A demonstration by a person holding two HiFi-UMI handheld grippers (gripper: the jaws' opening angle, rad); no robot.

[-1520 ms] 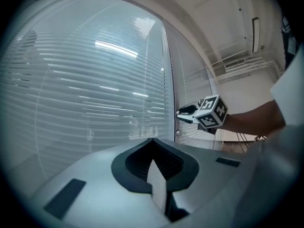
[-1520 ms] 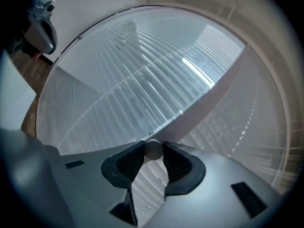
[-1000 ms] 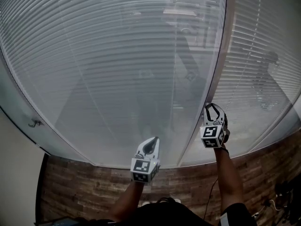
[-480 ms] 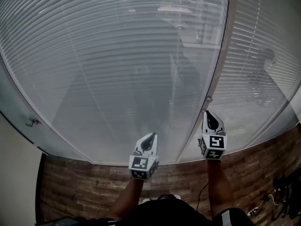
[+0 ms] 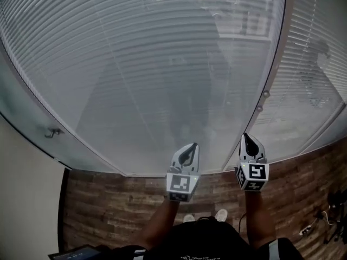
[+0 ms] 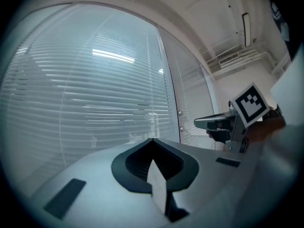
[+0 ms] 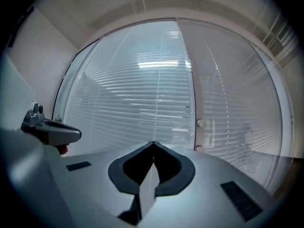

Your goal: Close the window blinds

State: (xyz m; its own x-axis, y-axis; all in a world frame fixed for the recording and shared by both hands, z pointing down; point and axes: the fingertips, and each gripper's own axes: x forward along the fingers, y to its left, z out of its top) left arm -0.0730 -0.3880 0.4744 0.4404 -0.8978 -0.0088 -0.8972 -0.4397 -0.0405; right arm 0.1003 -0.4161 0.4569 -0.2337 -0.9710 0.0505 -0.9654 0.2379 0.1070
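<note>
White slatted blinds hang behind glass and fill the head view; more blinds cover the pane to the right. Between the panes runs a pale frame post with two small round knobs, which also show as knobs in the right gripper view. My right gripper is shut and empty, below the knobs and short of the glass. My left gripper is beside it, also shut on nothing. Each sees its own closed tips: left gripper, right gripper, both pointing level at the blinds.
A wood-plank floor runs below the window. A plain wall stands at the left, with a small metal handle on the glass edge. Cables lie on the floor at the right. The person's shoes are below the grippers.
My right gripper, open by the post a second ago, has shut, rolled upright and dropped back below the knobs. The left gripper shifted slightly.
</note>
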